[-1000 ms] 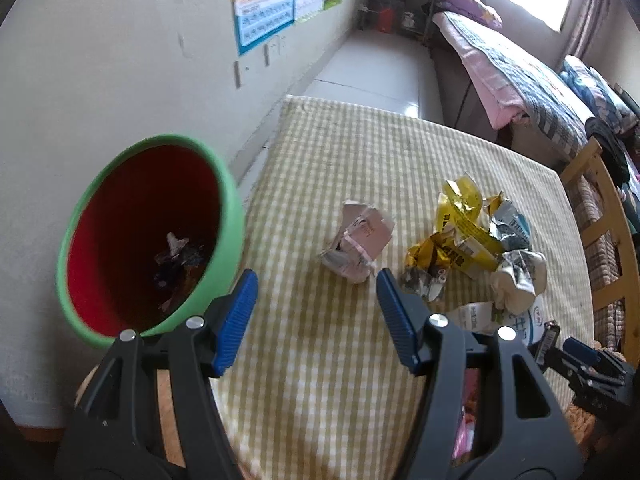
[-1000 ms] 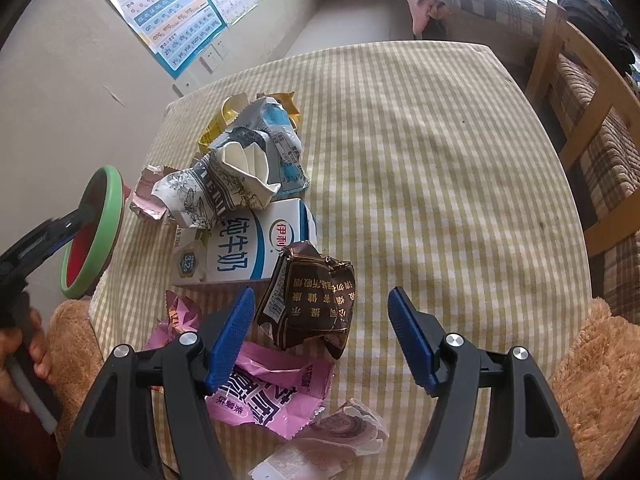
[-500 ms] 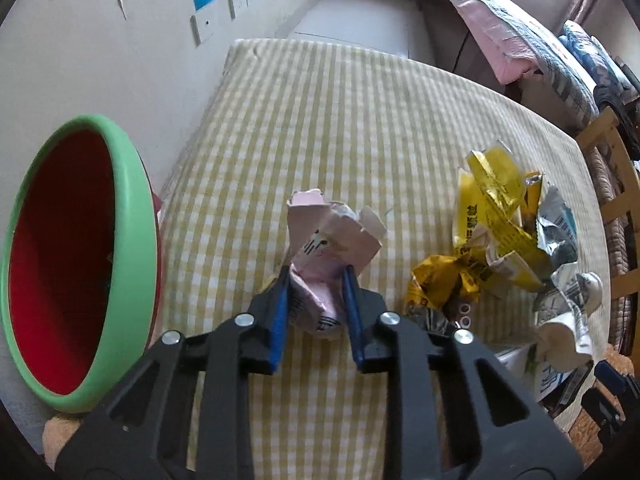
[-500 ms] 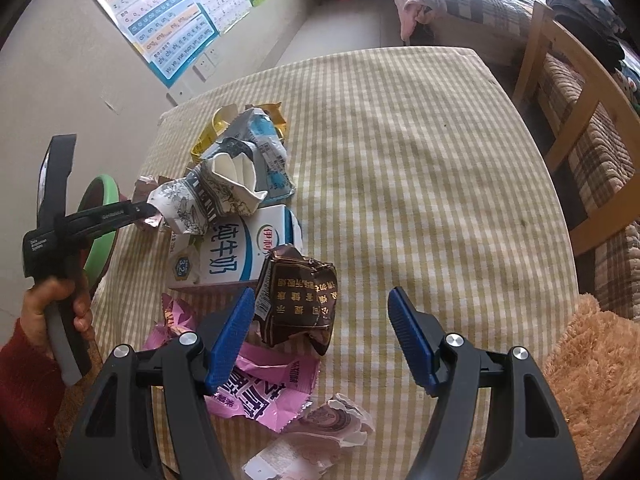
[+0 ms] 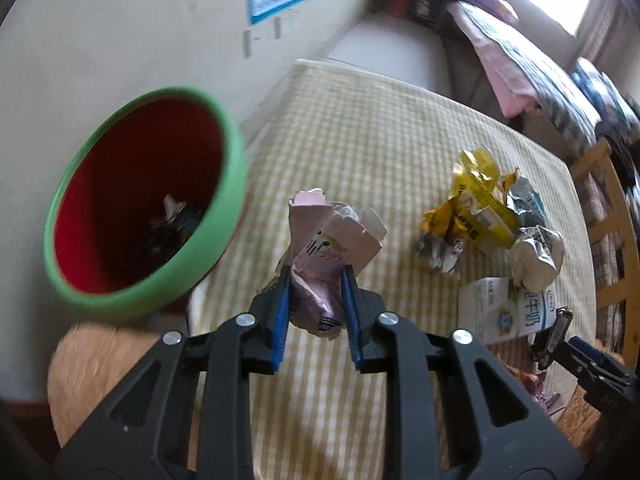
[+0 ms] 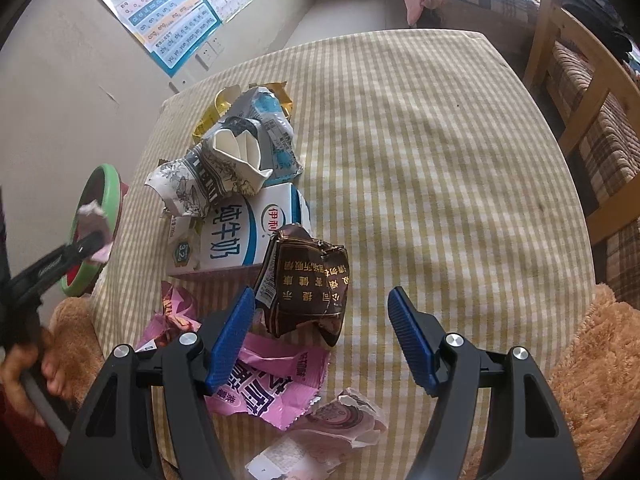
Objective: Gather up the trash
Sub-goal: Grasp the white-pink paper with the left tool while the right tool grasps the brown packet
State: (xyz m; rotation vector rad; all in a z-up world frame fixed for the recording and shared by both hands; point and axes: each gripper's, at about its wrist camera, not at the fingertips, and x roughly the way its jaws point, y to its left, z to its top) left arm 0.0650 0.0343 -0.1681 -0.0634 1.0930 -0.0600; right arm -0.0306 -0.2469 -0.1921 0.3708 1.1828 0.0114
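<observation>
Crumpled pink carton point(image 5: 320, 264) was clamped in the left gripper point(image 5: 314, 300) jaws, its lower end hidden; right gripper point(image 6: 320, 328) jaws stood open, holding nothing, above a brown wrapper point(image 6: 308, 280).

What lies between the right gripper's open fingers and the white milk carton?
In the right wrist view, a crumpled brown wrapper sits between the right gripper and the white milk carton, overlapping the carton's near edge.

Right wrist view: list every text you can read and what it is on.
"纯牛奶", "伊利", "3.2g": milk carton.
"公司", "健康", upside down: brown wrapper; the rest too small.
Large characters, partly hidden: pink wrapper.
Pinyin rows: wall poster, too small.
</observation>
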